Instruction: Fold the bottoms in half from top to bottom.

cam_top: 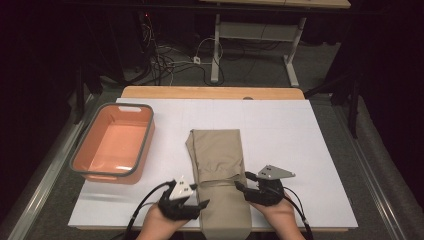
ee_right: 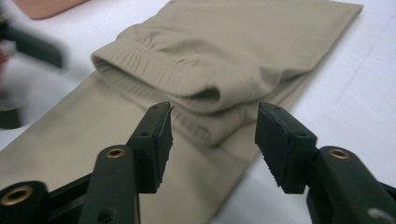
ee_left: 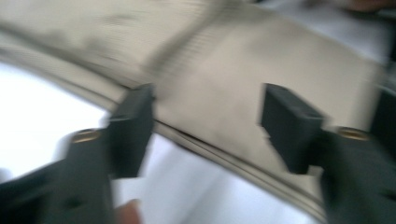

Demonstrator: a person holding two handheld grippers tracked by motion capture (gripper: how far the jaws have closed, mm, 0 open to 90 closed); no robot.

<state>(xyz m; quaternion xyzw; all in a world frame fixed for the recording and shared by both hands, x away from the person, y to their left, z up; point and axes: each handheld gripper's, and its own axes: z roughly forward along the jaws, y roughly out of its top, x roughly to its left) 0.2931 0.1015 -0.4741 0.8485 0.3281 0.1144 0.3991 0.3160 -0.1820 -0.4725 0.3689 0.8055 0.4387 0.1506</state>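
We hold the left gripper (cam_top: pixel 204 204) low at the near left edge of the folded beige cloth (cam_top: pixel 220 165) mid-table, jaws apart; our right gripper (cam_top: pixel 241 181) faces it across the fold, parted, gripping nothing.

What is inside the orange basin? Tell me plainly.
The orange basin holds nothing on its visible bare floor. Its near wall hides a narrow strip of that floor in the high view, so that strip cannot be checked.

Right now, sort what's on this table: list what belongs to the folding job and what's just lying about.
In the job:
- folded beige garment
- left gripper, open at the garment's left edge
- right gripper, open at its right edge

Lying about:
- orange basin with grey rim
- white table cover
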